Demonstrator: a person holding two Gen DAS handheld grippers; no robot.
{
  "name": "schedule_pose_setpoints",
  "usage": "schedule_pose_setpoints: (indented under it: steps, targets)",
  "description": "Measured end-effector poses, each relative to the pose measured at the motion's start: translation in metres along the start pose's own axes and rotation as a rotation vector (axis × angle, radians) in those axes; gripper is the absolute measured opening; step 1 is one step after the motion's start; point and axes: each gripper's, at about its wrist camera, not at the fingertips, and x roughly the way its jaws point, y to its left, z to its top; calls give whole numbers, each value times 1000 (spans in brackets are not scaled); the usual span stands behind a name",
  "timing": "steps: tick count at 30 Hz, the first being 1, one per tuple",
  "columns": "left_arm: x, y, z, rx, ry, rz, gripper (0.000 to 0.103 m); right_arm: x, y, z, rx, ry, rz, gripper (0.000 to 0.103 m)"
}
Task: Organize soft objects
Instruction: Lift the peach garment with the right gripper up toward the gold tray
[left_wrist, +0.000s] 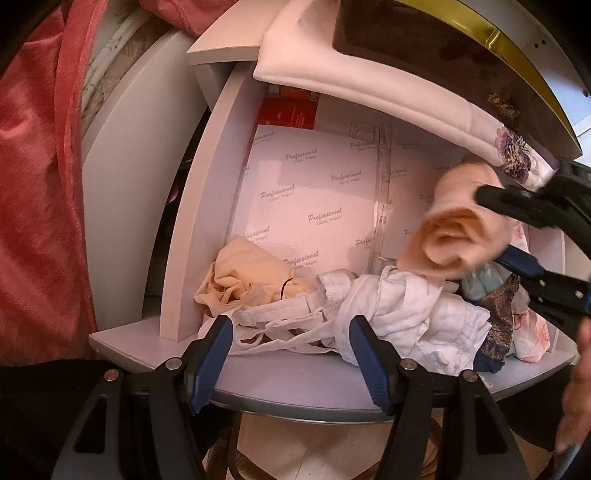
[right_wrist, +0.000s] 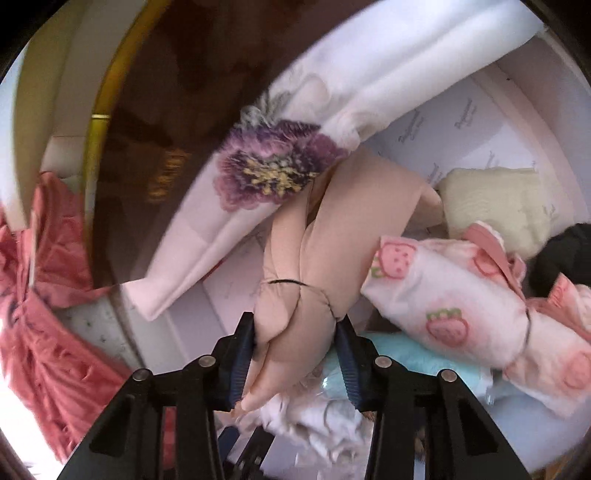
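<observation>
My right gripper (right_wrist: 299, 332) is shut on a peach-beige rolled cloth (right_wrist: 325, 236) tied with a thin black band. In the left wrist view the same gripper (left_wrist: 495, 225) holds this roll (left_wrist: 450, 240) above the right side of a white shelf compartment (left_wrist: 295, 380). On the shelf lie a pale beige bundle (left_wrist: 243, 280), a crumpled white garment (left_wrist: 399, 306) and a dark blue patterned cloth (left_wrist: 498, 317). A strawberry-print roll (right_wrist: 461, 295), a light blue cloth (right_wrist: 406, 365) and a cream cloth (right_wrist: 498, 206) lie beside the held roll. My left gripper (left_wrist: 291, 354) stands open at the shelf's front edge, with nothing between its fingers.
A folded white cloth with a purple embroidered flower (left_wrist: 369, 85) overhangs the compartment, under a dark brown box with gold trim (left_wrist: 443, 48). Coral-pink fabric (left_wrist: 37, 184) hangs at the left. White printed paper (left_wrist: 306, 192) lines the back. A hand (left_wrist: 580, 387) shows at the right edge.
</observation>
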Motion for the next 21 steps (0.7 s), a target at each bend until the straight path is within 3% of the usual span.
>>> schedule_pose_setpoints:
  steps: [3,8,11,16,21]
  targets:
    - [0,1,0,-7,0,-9,66,-10,0,-8,-24,8,31,42]
    - [1,2,0,-2,1,-17,66,-33,5,-25,-131,27,-4,38]
    - [1,1,0,4,0,-10,66,-38,16,-21,-218,37,-65,37]
    - [1,0,0,13,3,-12,66,-29,34,-38,-485,66,-257,37]
    - [1,-1,-1,24,2,-10,66,-11,26,-39,-546,75,-323,48]
